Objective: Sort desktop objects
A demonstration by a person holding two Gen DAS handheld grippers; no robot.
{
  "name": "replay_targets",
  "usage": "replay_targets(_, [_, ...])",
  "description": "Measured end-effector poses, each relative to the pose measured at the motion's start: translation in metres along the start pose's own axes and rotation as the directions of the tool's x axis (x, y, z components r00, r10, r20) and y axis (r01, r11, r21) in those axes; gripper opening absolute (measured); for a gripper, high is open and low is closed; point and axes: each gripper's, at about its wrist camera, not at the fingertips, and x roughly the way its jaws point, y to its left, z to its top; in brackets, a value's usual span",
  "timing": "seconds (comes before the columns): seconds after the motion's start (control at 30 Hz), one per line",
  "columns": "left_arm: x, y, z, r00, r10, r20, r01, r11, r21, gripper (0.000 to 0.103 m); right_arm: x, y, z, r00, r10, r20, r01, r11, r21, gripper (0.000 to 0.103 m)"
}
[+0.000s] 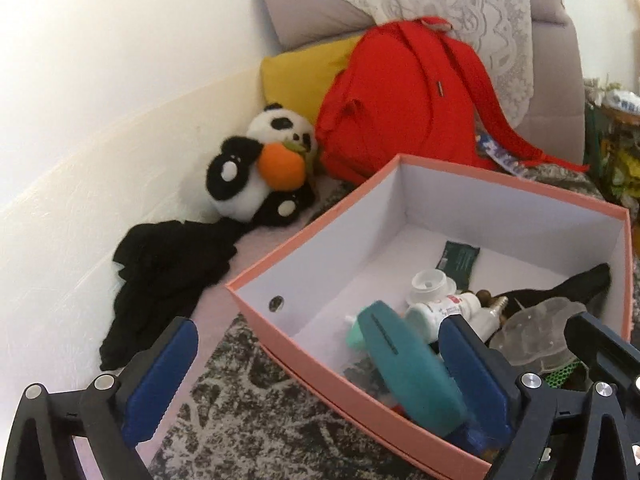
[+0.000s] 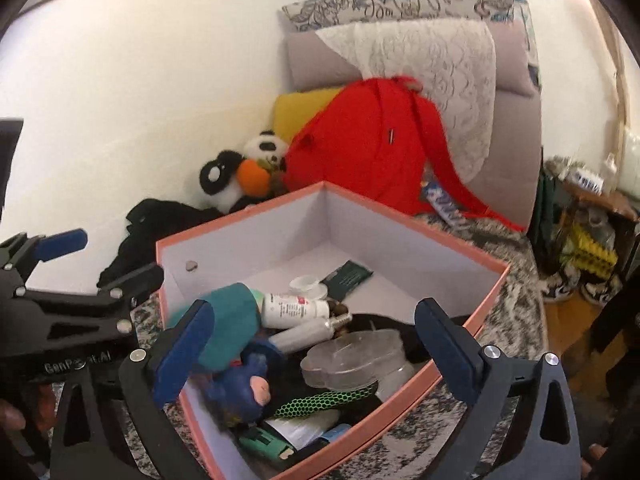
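Pink card forms the open box [image 2: 460,248] that fills the middle of both views, and small things already lie heaped at its near end: a teal case [image 2: 236,320], a white bottle [image 2: 294,306], a clear plastic lid [image 2: 356,354], a blue figure [image 2: 244,384]. Both claws stand spread with nothing between the pads, the left gripper [image 1: 316,364] straddling the box's near left wall, the right gripper [image 2: 320,352] over the heap. Whether the box is being filled or is full I cannot judge; either way, keep the pads clear of the thin wall. Outside it, upper left of the frame, a black cloth [image 1: 168,276] and a panda toy [image 1: 260,168] rest against the white wall, a red backpack [image 1: 400,96] behind, on a mottled grey cover [image 1: 236,412]
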Motion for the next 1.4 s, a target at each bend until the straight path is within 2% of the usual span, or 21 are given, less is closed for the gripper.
replay_targets(0.2, [-0.033,0.01,-0.018,0.998,-0.056,0.003,0.056,0.998,-0.025,0.101,-0.046,0.021,-0.007,0.998,-0.062,0.029,0.062,0.998,-0.002,0.103])
replay_targets(0.37, [-0.066,0.019,-0.068,0.996,-0.088,-0.027,0.09,0.993,0.072,0.102,-0.089,0.04,-0.036,0.991,-0.135,-0.005,0.135,0.986,0.096,0.103])
replay_targets(0.5, [-0.081,0.033,-0.119,0.994,-0.077,-0.081,0.086,0.99,0.115,0.102,-0.124,0.066,-0.093,0.986,-0.164,-0.032,0.167,0.971,0.17,0.103])
replay_targets(0.63, [-0.074,0.038,-0.151,0.988,-0.041,-0.147,0.057,0.993,0.103,0.102,-0.132,0.089,-0.147,0.987,-0.084,-0.139,0.114,0.968,0.223,0.103])
replay_targets(0.7, [-0.072,0.037,-0.153,0.986,-0.067,-0.153,0.078,0.994,0.072,0.102,-0.135,0.103,-0.148,0.987,-0.085,-0.133,0.105,0.982,0.155,0.102])
replay_targets(0.8, [-0.076,0.029,-0.147,0.99,-0.075,-0.121,0.082,0.995,0.057,0.102,-0.148,0.118,-0.143,0.981,-0.189,-0.035,0.191,0.981,0.045,0.103])
replay_targets(0.87, [-0.082,0.023,-0.141,0.992,-0.084,-0.094,0.089,0.995,0.053,0.102,-0.155,0.121,-0.144,0.973,-0.231,-0.008,0.231,0.973,0.013,0.103])
replay_targets(1.1, [-0.096,0.014,-0.129,0.994,-0.101,-0.037,0.102,0.994,0.039,0.102,-0.177,0.115,-0.146,0.959,-0.281,0.025,0.28,0.959,0.039,0.103])
replay_targets(1.4, [-0.112,0.005,-0.116,0.994,-0.112,0.012,0.112,0.993,0.029,0.102,-0.192,0.111,-0.142,0.953,-0.299,0.052,0.297,0.954,0.048,0.103])
